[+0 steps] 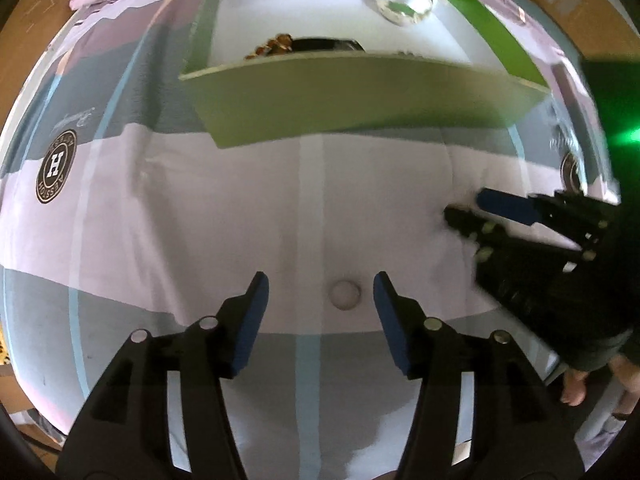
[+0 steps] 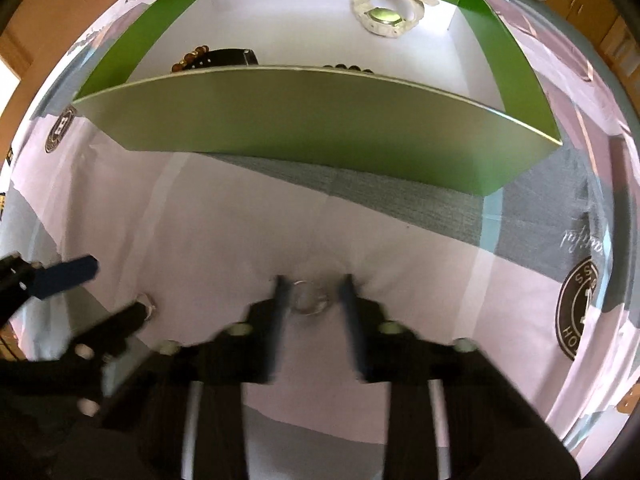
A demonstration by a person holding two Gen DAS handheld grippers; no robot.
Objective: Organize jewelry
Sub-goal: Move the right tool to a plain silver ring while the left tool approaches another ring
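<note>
Your right gripper [image 2: 312, 300] stands released astride a small ring [image 2: 307, 303] on the bedsheet [image 2: 224, 216], its fingers pressing the cloth but not yet clamped. Your left gripper [image 1: 320, 304] hangs released over a small round pale piece [image 1: 344, 295], nearer the sheet's front edge. Close on the ring squarely, then lift it over the green box's [image 2: 320, 120] near wall to join the white watch [image 2: 386, 10] and beaded bracelets [image 2: 192, 58].

Green box [image 2: 320, 120] with white floor; white watch [image 2: 386, 6]; pink-and-grey striped cloth [image 1: 200, 220].
</note>
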